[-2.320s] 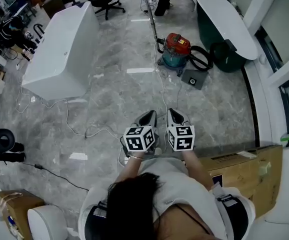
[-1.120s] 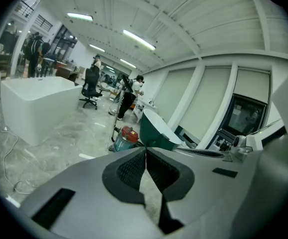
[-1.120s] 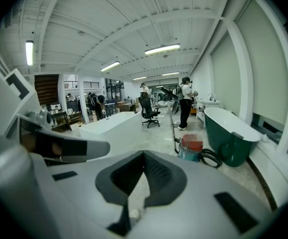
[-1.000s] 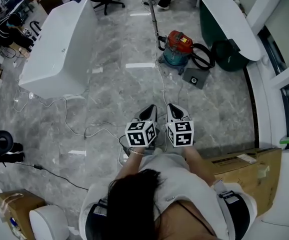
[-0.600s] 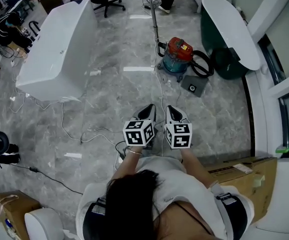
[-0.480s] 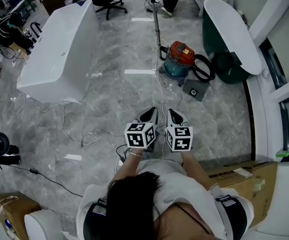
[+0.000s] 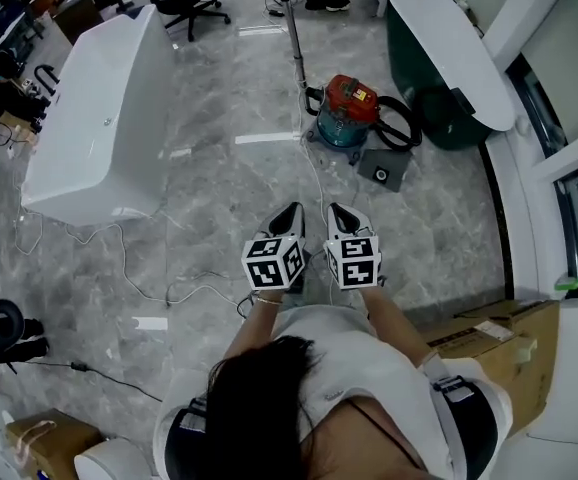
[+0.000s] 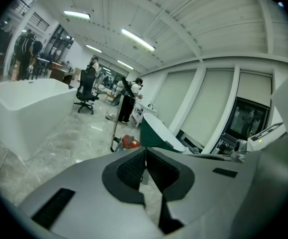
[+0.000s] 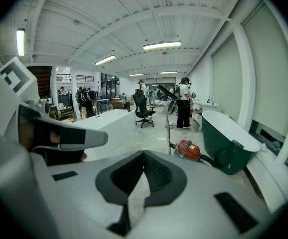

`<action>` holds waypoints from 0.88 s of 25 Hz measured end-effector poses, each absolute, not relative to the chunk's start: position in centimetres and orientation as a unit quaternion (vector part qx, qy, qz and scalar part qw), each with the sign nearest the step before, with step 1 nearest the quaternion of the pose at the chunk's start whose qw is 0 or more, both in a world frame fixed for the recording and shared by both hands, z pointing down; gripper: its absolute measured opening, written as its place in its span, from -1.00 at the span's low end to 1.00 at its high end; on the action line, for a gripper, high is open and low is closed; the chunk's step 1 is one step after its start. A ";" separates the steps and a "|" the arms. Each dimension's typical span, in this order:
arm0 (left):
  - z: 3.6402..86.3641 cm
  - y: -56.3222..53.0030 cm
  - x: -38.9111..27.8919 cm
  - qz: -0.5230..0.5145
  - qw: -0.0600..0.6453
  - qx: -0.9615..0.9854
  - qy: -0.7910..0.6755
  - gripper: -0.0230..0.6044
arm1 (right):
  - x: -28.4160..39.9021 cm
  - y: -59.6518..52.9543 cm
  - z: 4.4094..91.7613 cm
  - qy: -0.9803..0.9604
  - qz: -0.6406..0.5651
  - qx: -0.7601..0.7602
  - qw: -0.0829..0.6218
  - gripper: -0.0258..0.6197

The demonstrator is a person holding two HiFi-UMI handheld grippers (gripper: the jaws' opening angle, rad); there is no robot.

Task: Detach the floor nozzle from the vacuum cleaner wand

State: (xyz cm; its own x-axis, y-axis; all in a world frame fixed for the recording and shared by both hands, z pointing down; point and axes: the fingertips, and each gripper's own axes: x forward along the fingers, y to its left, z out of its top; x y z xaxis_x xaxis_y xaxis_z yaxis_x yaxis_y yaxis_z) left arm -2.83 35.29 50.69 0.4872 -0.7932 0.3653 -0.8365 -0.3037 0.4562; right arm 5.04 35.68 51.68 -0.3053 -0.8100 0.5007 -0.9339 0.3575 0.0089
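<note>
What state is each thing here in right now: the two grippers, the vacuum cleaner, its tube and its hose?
Left gripper: shut, empty.
Right gripper: shut, empty.
Vacuum cleaner: standing upright on the floor.
Tube: upright, beside the vacuum cleaner.
Hose: coiled by the vacuum cleaner.

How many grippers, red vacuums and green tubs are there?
Grippers: 2, the left gripper and the right gripper
Red vacuum: 1
Green tub: 1
Total: 4
</note>
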 end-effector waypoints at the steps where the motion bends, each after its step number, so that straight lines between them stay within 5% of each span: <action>1: 50.6 34.8 -3.1 0.034 0.303 0.806 -0.507 -0.89 | 5.0 35.2 51.5 -0.795 0.142 0.549 0.215 -0.87; 22: 51.1 28.4 -8.6 0.057 0.289 0.810 -0.507 -0.89 | 0.7 30.1 52.5 -0.775 0.163 0.576 0.203 -0.87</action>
